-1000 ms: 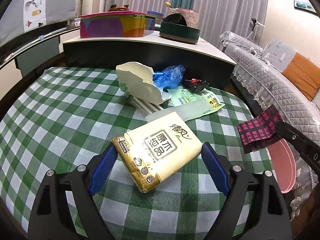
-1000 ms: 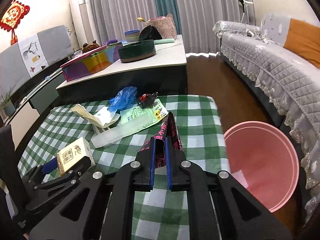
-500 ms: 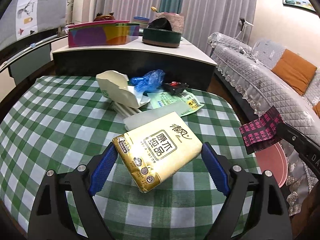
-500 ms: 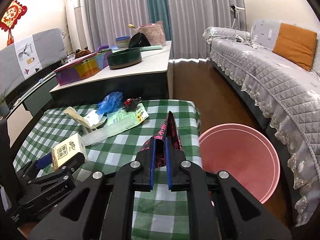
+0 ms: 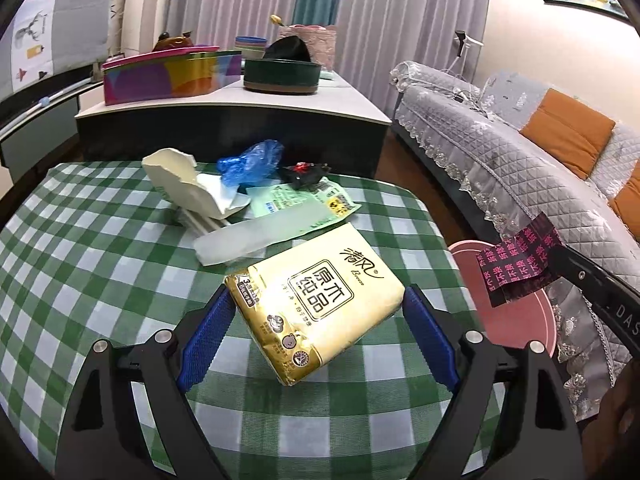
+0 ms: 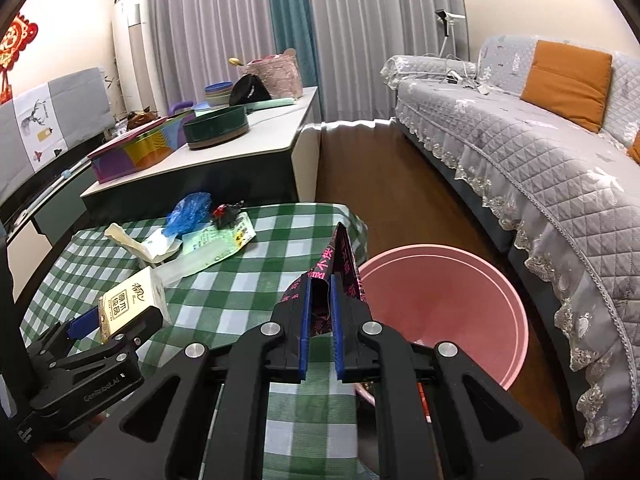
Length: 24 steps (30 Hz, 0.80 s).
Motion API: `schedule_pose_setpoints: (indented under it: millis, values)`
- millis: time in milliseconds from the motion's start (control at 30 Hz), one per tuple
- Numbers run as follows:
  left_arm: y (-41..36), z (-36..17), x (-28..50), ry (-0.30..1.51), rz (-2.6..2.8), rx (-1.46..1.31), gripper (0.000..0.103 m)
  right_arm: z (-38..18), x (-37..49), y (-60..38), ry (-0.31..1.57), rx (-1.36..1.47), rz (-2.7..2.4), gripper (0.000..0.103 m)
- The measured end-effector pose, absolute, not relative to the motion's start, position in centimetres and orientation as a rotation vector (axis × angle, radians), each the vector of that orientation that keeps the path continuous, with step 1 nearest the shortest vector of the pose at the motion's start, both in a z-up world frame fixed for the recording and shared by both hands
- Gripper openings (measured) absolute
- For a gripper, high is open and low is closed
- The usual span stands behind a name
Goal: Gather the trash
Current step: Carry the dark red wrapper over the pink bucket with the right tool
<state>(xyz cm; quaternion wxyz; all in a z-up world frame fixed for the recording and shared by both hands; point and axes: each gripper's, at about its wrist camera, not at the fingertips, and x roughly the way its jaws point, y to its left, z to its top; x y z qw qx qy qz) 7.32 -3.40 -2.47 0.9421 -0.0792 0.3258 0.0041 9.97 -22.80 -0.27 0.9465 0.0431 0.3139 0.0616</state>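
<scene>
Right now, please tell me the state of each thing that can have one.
Left tool: shut on the tissue pack, held above the table.
Right tool: shut on the black-pink wrapper.
Pink bin: open, upright.
Paper box: torn open.
Blue bag: crumpled.

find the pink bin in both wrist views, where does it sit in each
Left wrist view: the pink bin shows at the right edge, beyond the checked table, partly hidden by the black-and-pink wrapper.
Right wrist view: it fills the lower right centre, on the floor beside the table.
Shared landmark: the blue plastic bag.
</scene>
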Motion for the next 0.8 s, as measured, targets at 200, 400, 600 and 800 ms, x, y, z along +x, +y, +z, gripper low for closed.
schedule_pose_setpoints:
  millis: [200, 400, 600, 800]
  values:
    - [-4.6, -2.5, 7.6, 0.661, -0.015, -0.152, 0.082, -0.3, 10.0, -24.0, 0.635, 0.098, 0.103, 0.010]
    - [-5.7, -2.7, 7.8, 0.662, -0.030, -0.138, 0.082, -0.4, 10.1, -25.3, 0.632, 0.116, 0.082, 0.010]
    - [-7.0, -3.1, 8.1, 0.667, -0.050, -0.122, 0.082, -0.4, 10.4, -26.7, 0.620, 0.140, 0.056, 0.010]
    - [-8.5, -3.2, 8.3, 0.661, -0.075, -0.101, 0.082, -0.4, 10.7, -28.7, 0.612, 0.175, 0.026, 0.010]
